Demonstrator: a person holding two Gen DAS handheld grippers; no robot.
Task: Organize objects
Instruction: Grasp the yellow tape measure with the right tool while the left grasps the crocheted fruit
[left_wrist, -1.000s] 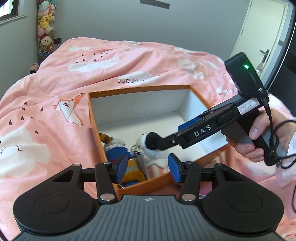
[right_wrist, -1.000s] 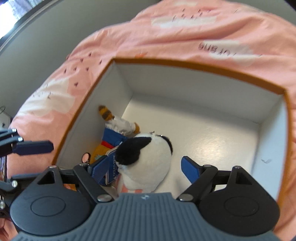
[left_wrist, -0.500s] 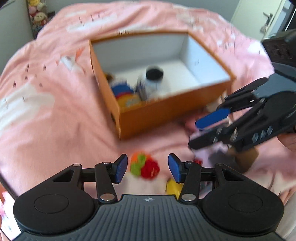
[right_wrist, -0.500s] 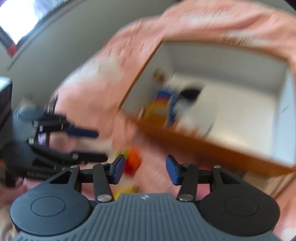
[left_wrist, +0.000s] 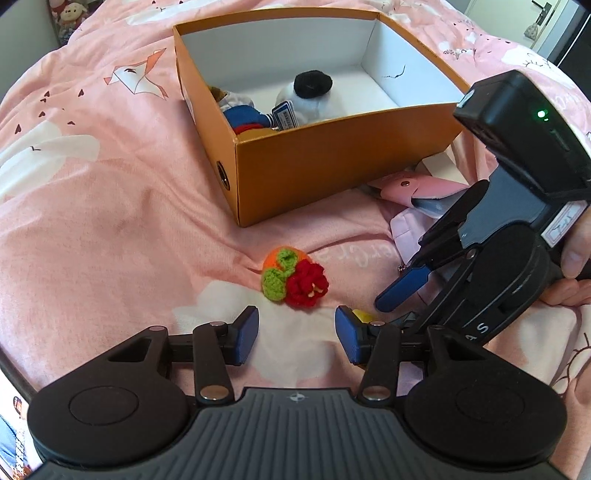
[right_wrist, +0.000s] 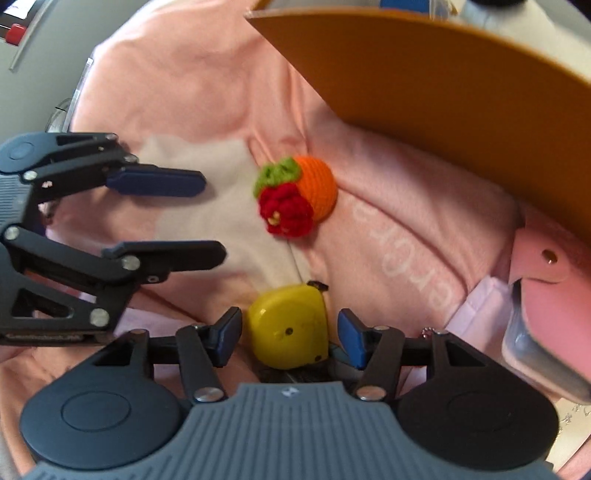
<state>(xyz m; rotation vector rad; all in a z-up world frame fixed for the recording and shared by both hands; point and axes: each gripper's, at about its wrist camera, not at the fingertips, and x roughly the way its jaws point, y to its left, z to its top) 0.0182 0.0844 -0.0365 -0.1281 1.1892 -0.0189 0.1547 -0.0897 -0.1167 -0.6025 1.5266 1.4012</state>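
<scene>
An orange box (left_wrist: 332, 158) with a white inside stands on the pink bed. It holds a white and black plush (left_wrist: 314, 96) and a blue, red and yellow soft toy (left_wrist: 243, 116). A crocheted orange, green and red toy (left_wrist: 293, 277) lies on the bedspread in front of the box, also in the right wrist view (right_wrist: 295, 195). My left gripper (left_wrist: 295, 332) is open and empty just short of it. My right gripper (right_wrist: 290, 332) is open, its fingers on either side of a yellow tape measure (right_wrist: 290, 326), not closed on it.
A pink snap pouch (left_wrist: 417, 188) and pale pink items lie at the box's right front corner, also in the right wrist view (right_wrist: 546, 273). The pink bedspread (left_wrist: 92, 184) spreads to the left. Plush toys (left_wrist: 70, 14) stand by the far wall.
Both grippers have pulled back out of the box and dropped low over the bed in front of it. My right gripper has left the white plush in the box and now straddles the tape measure.
</scene>
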